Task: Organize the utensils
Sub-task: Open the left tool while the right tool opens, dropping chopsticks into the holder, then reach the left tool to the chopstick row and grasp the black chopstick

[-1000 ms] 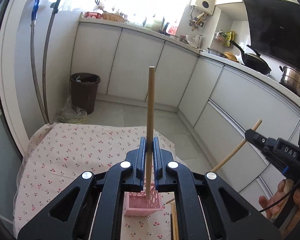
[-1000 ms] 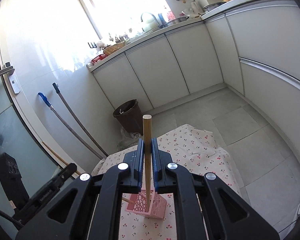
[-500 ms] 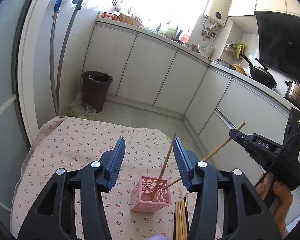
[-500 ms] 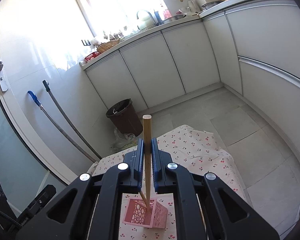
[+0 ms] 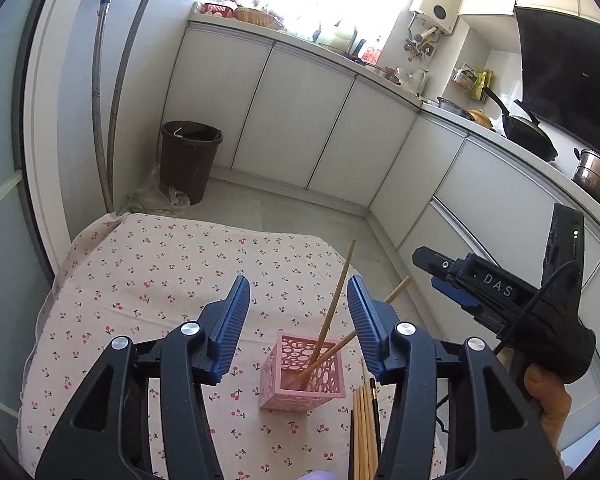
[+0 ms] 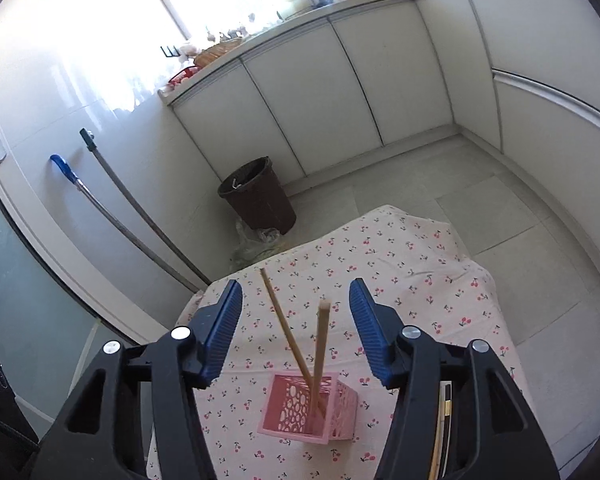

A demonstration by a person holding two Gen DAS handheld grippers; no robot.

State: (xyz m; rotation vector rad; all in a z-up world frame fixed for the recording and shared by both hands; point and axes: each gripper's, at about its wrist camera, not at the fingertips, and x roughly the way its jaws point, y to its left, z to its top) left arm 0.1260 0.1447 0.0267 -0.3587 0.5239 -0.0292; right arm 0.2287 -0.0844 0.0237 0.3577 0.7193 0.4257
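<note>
We see a pink basket (image 5: 302, 376) on a cherry-print cloth (image 5: 152, 272) near the table's front, two chopsticks (image 6: 318, 356) standing crossed inside it. Our left gripper (image 5: 298, 312) hangs above, jaws apart and holding nothing. Our right gripper (image 6: 296, 320) is opening — one stick loose between its jaws. More chopsticks (image 5: 364, 432) lie just right of the basket.
</note>
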